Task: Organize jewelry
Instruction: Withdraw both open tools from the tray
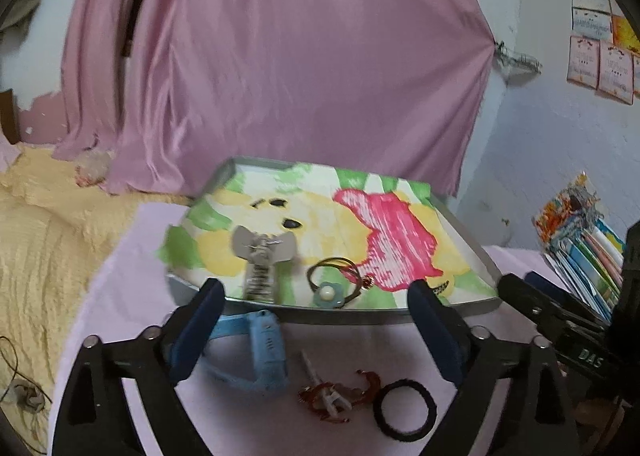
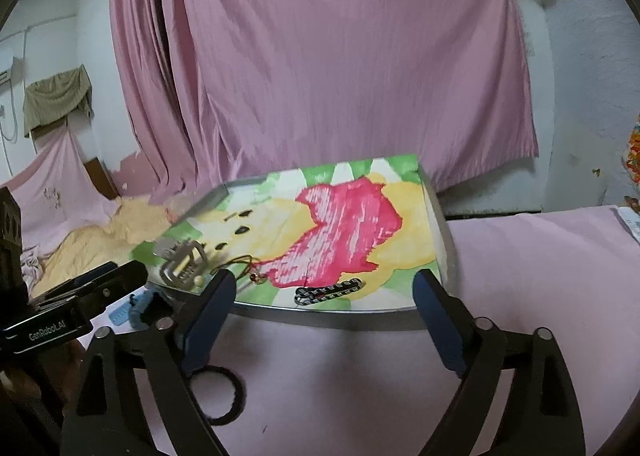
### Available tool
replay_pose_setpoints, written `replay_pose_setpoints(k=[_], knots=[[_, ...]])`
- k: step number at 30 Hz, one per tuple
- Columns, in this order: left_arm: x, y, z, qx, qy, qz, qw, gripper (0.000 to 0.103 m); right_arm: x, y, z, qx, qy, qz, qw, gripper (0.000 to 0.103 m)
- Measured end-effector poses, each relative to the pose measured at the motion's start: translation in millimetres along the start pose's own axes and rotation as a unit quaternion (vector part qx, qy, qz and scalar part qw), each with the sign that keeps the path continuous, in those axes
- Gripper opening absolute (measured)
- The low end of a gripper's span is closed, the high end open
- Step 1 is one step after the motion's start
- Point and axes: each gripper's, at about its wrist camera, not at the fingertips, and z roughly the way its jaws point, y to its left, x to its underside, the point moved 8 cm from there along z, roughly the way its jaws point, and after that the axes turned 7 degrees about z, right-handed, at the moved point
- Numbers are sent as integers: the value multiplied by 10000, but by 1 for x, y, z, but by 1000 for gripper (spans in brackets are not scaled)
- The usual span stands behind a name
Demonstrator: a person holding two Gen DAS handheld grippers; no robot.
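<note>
A metal tray [image 1: 344,316] lined with a flower-print sheet holds a silver claw clip [image 1: 262,256], thin bangles with a pearl flower ring [image 1: 331,284] and a black patterned hair clip [image 2: 328,290]. On the pink cloth in front of it lie a blue watch [image 1: 264,354], a red beaded piece [image 1: 340,392] and a black hair tie [image 1: 404,410]. My left gripper [image 1: 316,290] hangs open over the tray's near rim, holding nothing. My right gripper [image 2: 325,280] is open and empty too, above the near rim [image 2: 320,315] by the black clip.
A pink curtain [image 1: 280,55] hangs behind the tray. A yellow blanket [image 1: 44,236] lies to the left. A stack of colourful booklets [image 1: 584,256] sits at the right. Bare pink cloth [image 2: 540,276] stretches right of the tray.
</note>
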Motion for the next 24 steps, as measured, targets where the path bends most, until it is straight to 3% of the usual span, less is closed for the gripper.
replay_pose_setpoints(k=[3, 14, 24], knots=[[2, 4, -16, -79, -245, 16, 9997, 100, 1, 4, -16, -59, -221, -24, 9997, 90], [12, 17, -65, -382, -888, 132, 9952, 102, 17, 32, -63, -188, -815, -494, 9953, 99], [34, 33, -92, -541, -967, 225, 9936, 102, 38, 49, -80, -272, -878, -528, 9944, 101]])
